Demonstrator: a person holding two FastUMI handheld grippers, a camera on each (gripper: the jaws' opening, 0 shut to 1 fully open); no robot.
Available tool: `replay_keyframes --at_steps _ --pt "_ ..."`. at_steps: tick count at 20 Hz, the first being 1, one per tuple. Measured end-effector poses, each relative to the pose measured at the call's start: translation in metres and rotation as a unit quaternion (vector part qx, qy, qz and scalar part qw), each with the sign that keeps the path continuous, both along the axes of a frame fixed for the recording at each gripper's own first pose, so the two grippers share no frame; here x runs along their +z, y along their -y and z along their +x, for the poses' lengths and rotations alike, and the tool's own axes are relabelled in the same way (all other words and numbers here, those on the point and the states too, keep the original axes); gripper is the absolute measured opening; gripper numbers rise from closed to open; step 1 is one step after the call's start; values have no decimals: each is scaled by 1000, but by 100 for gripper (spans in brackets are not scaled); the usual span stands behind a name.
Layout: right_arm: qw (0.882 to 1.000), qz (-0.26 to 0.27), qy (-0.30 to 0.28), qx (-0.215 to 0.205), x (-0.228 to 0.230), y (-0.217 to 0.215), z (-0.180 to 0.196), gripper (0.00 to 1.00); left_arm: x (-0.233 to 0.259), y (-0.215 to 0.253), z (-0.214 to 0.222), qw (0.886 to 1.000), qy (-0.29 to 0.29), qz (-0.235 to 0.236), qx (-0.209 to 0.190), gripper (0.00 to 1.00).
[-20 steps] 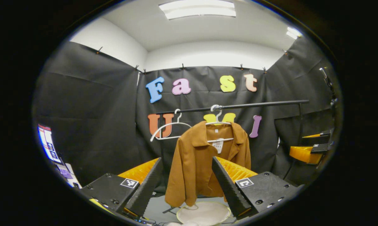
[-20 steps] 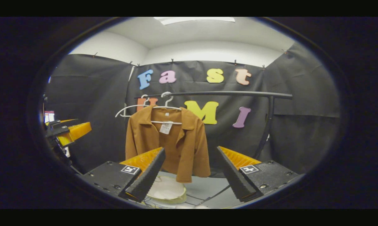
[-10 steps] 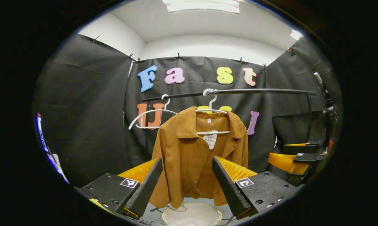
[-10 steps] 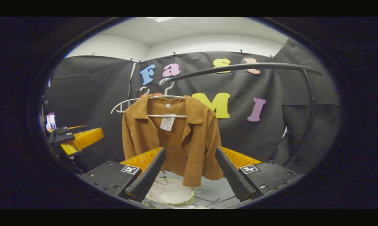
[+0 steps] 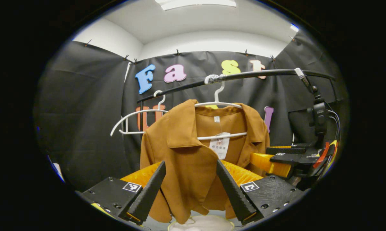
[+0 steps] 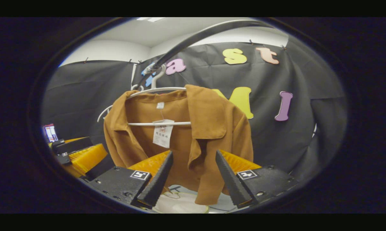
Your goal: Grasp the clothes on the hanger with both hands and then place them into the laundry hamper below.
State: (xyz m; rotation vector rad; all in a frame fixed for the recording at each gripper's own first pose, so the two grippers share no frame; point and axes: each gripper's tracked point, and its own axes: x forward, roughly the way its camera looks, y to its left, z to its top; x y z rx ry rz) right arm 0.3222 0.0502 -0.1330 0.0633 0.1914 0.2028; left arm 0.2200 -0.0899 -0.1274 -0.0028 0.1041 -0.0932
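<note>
Hanging from a white hanger (image 5: 223, 104) on the black rail (image 5: 263, 74), the brown jacket (image 5: 193, 150) faces me, open at the front, with a paper tag (image 5: 220, 146) dangling just below the hanger's crossbar. My left gripper (image 5: 190, 187) is in front of the jacket's lower front, its two fingers spread wide with the cloth showing between them; neither finger presses on it, as far as I can tell. In the right gripper view, my right gripper (image 6: 193, 183) is likewise spread in front of the jacket (image 6: 186, 134), aimed at the front edge below the collar on that side, holding nothing. My right gripper (image 5: 278, 158) also shows in the left gripper view, just beside the jacket's far sleeve, and my left one (image 6: 80, 154) shows in the right gripper view, near the other sleeve. A second, bare white hanger (image 5: 132, 118) hangs on the rail beside the jacket. Below the jacket's hem sits the laundry hamper (image 5: 201, 224), its pale round rim (image 6: 180, 205) showing between my fingers in both views. The jacket is on its hanger above the hamper.
</note>
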Motion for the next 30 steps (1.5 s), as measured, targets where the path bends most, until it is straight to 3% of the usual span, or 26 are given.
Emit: replay_keyframes --at_steps 1,2,4,9,10,11,14,18,25,27,30 --pt "1000 2 0 -3 1 0 8 84 -3 2 8 1000 -2 -5 5 100" --pt "1000 4 -1 -1 1 -2 17 85 -5 5 18 1000 -3 -8 9 96" --pt "1000 4 -5 1 -1 -6 34 84 -10 8 35 1000 -9 -11 17 100" --pt "1000 -5 -7 -12 -9 -2 62 85 -14 8 62 999 -8 -15 44 96" --pt "1000 -6 -9 -14 -9 1 65 85 -17 8 62 998 -17 -21 51 100" --pt "1000 -6 -11 -12 -10 2 67 84 -20 11 59 998 -26 -36 53 97" --pt "1000 -13 -14 -3 -10 6 70 77 -10 32 45 997 -18 -64 40 100" --pt "1000 -6 -15 9 -10 6 66 77 -5 22 60 998 3 -25 61 96" --pt "1000 -3 -19 14 -9 10 68 76 -17 24 98 996 -8 -33 78 100" --pt "1000 4 -21 12 -10 11 69 65 -21 15 105 995 -11 -32 90 100" --pt "1000 3 -22 19 -12 12 65 54 -26 7 107 994 -21 -31 104 90"
